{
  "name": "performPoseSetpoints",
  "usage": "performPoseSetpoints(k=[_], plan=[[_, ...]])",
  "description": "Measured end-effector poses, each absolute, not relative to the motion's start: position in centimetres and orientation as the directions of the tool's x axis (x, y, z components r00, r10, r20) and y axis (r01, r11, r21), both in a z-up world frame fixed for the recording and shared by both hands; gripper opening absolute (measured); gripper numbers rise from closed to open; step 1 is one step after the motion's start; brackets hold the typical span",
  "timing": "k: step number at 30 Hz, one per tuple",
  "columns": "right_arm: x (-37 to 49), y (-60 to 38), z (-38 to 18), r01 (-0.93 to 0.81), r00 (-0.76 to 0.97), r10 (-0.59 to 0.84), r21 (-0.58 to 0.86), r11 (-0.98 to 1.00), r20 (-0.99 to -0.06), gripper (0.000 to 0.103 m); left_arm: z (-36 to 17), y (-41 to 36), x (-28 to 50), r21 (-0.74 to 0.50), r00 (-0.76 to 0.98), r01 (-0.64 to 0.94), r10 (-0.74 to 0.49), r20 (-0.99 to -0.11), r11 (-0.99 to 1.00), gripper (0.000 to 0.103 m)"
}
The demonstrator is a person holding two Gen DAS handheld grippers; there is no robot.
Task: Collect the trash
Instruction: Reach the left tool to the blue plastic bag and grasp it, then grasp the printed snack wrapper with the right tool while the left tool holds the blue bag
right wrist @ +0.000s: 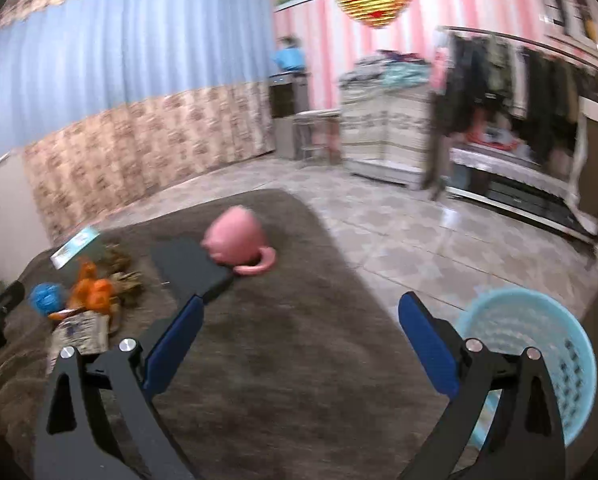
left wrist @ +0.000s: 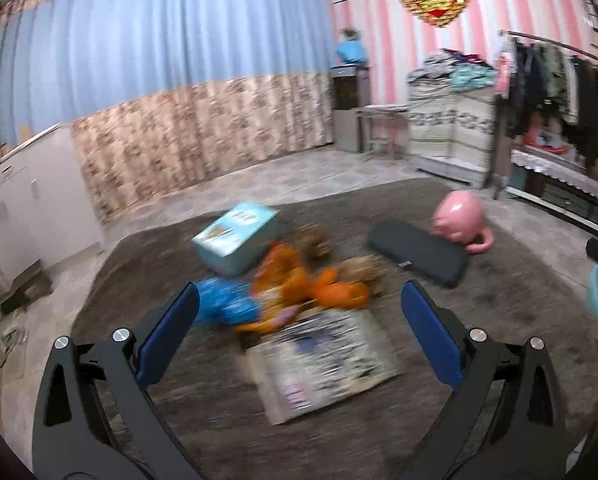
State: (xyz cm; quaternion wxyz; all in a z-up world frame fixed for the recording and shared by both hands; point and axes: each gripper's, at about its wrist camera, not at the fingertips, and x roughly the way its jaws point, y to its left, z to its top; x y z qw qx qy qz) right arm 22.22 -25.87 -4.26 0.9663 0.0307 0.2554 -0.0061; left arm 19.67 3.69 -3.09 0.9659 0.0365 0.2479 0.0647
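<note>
Left wrist view: my left gripper [left wrist: 299, 312] is spread wide, nothing between its blue padded fingers [left wrist: 171, 332]. Just ahead of them on the brown shaggy rug [left wrist: 479, 320] lies the trash pile: crumpled blue plastic wrapper [left wrist: 227, 304] near my left finger, crinkled orange plastic bag [left wrist: 295, 280] dead ahead, flat printed paper sheet [left wrist: 323, 360] below the tips, light-blue cardboard box [left wrist: 235, 240] further out. Blurry. I judge the wrappers light, soft and slippery, so pinch a bunched fold; paper is limp, take an edge.

Right wrist view: my right gripper [right wrist: 299, 320] is also wide apart and empty. Pale blue perforated plastic basket [right wrist: 531, 352] sits beside my right finger. Glossy pink pig-shaped toy [right wrist: 239, 244] and dark flat pad [right wrist: 191, 268] lie ahead; trash is far left.
</note>
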Motion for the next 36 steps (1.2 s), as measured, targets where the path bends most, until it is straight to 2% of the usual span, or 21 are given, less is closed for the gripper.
performPoseSetpoints(k=[4, 12, 17, 21, 26, 28, 30, 31, 33, 36], plan=[[24.8, -22.1, -4.4, -0.049, 0.855, 0.044, 0.004, 0.999, -0.516, 0.096, -4.8, 7.6, 19.4, 0.113, 0.837, -0.177, 0.210, -0.506, 0.978, 0.098], [27.4, -19.8, -8.4, -0.092, 0.811, 0.093, 0.031, 0.995, -0.577, 0.096, -8.7, 11.8, 20.1, 0.132, 0.777, -0.243, 0.275, -0.567, 0.961, 0.098], [28.3, -19.8, -9.5, -0.079, 0.797, 0.080, 0.028, 0.996, -0.599, 0.096, -9.5, 13.1, 22.3, 0.084, 0.763, -0.260, 0.258, -0.593, 0.962, 0.098], [28.9, -19.5, -9.7, -0.074, 0.792, 0.072, 0.021, 0.997, -0.606, 0.096, -9.1, 13.0, 25.5, 0.104, 0.772, -0.252, 0.265, -0.578, 0.962, 0.098], [28.9, -18.5, -9.8, -0.089, 0.790, 0.074, 0.005, 0.996, -0.609, 0.096, -9.6, 13.5, 29.1, 0.080, 0.763, -0.229, 0.230, -0.604, 0.970, 0.097], [29.0, -17.9, -9.9, -0.099, 0.786, 0.078, 0.000, 0.995, -0.613, 0.096, -10.3, 13.5, 30.0, 0.084, 0.753, -0.223, 0.226, -0.618, 0.971, 0.090], [29.1, -17.2, -10.3, -0.114, 0.778, 0.091, 0.002, 0.993, -0.622, 0.096, -11.1, 13.6, 30.4, 0.073, 0.740, -0.203, 0.202, -0.641, 0.976, 0.072], [29.1, -16.9, -10.4, -0.121, 0.774, 0.096, 0.003, 0.993, -0.626, 0.096, -11.4, 13.6, 30.6, 0.060, 0.736, -0.191, 0.183, -0.652, 0.980, 0.067], [29.0, -15.8, -10.8, -0.142, 0.763, 0.113, 0.006, 0.990, -0.636, 0.096, -11.6, 13.8, 30.3, 0.042, 0.735, -0.176, 0.160, -0.659, 0.984, 0.047], [28.7, -13.5, -11.6, -0.202, 0.739, 0.157, 0.007, 0.979, -0.655, 0.096, -11.1, 14.3, 29.3, 0.048, 0.742, -0.187, 0.173, -0.647, 0.981, 0.033]])
